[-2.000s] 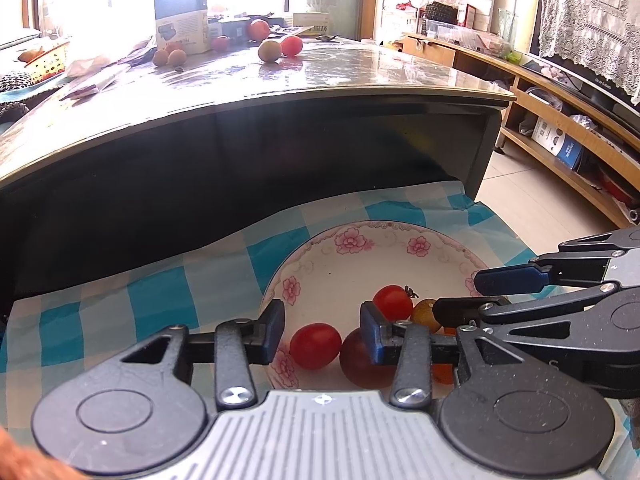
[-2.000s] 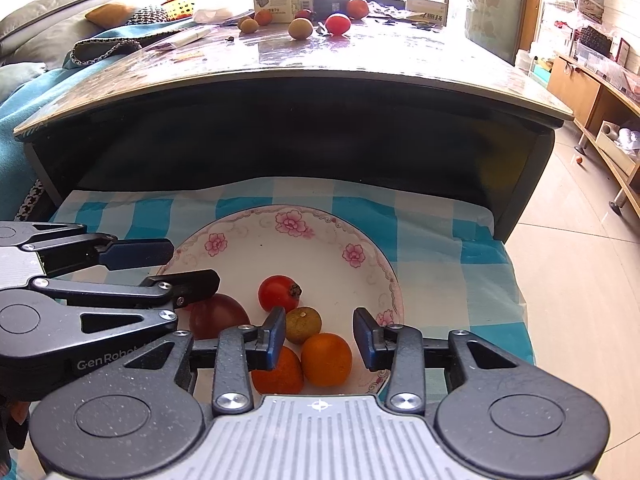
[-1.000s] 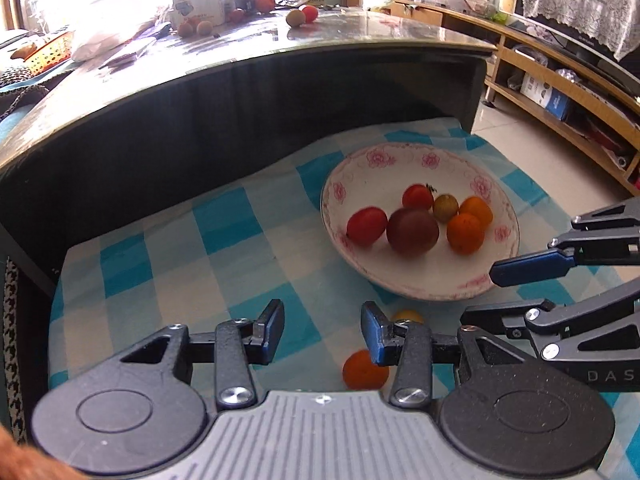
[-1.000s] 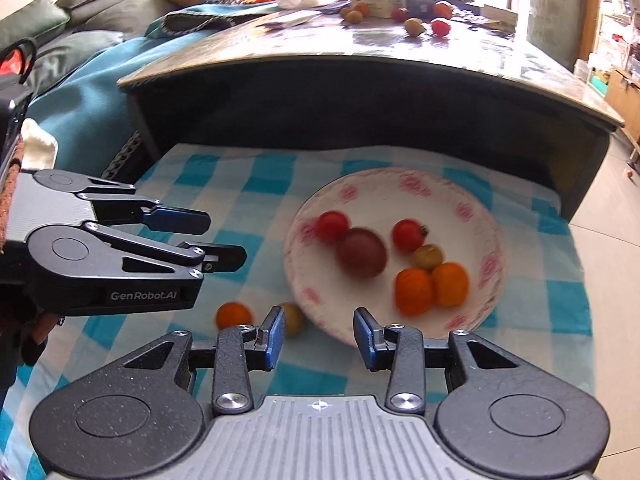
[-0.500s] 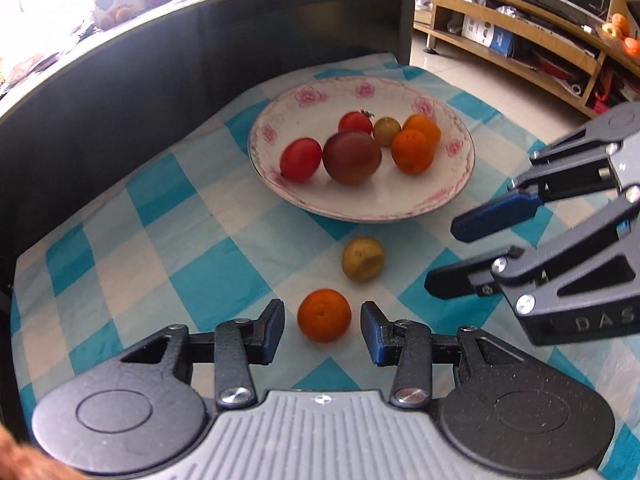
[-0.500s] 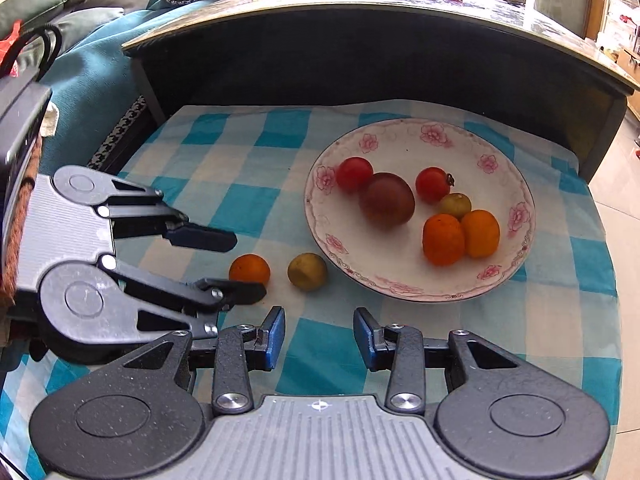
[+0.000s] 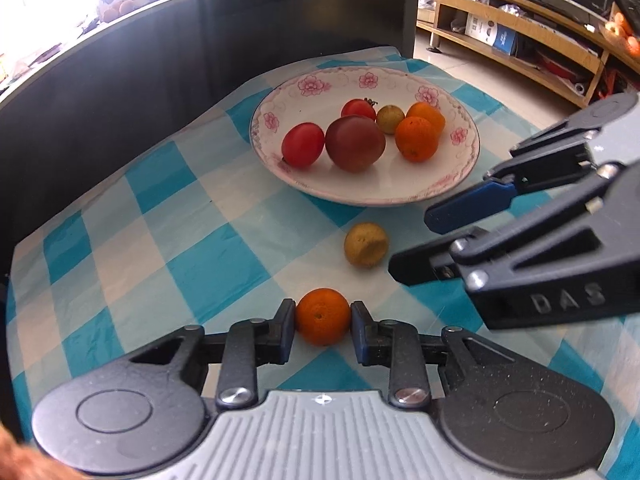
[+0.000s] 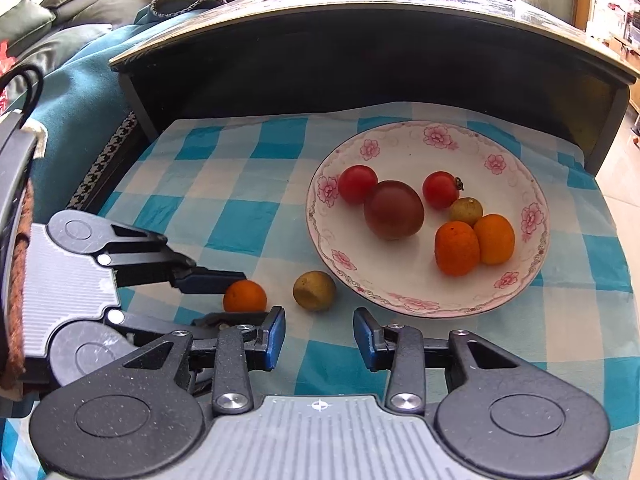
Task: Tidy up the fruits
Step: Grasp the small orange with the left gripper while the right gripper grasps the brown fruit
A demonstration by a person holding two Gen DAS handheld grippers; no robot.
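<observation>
A small orange (image 7: 322, 314) lies on the blue checked cloth in front of the flowered plate (image 7: 360, 200). My left gripper (image 7: 322, 320) is low over it, its jaws closing, and both blue pads touch the orange's sides. The right wrist view shows the same grip, with the orange (image 8: 245, 296) between the left gripper's (image 8: 234, 298) fingers. A yellow-brown fruit (image 7: 366, 245) rests on the cloth beside the plate rim. My right gripper (image 8: 319, 334) hovers just short of this fruit (image 8: 314, 291), open and empty. The plate (image 8: 400, 304) holds two red tomatoes, a dark tomato, a small yellow fruit and two oranges.
A dark table (image 8: 360, 52) with a glossy top rises right behind the cloth, with more fruit and a box on it. A sofa with a teal blanket (image 8: 72, 92) lies to the left. Wooden shelves (image 7: 520, 40) stand to the right across a tiled floor.
Both grippers drew back from over the plate to the cloth in front of it. The left gripper sank onto the small orange and its jaws narrowed until they touched it.
</observation>
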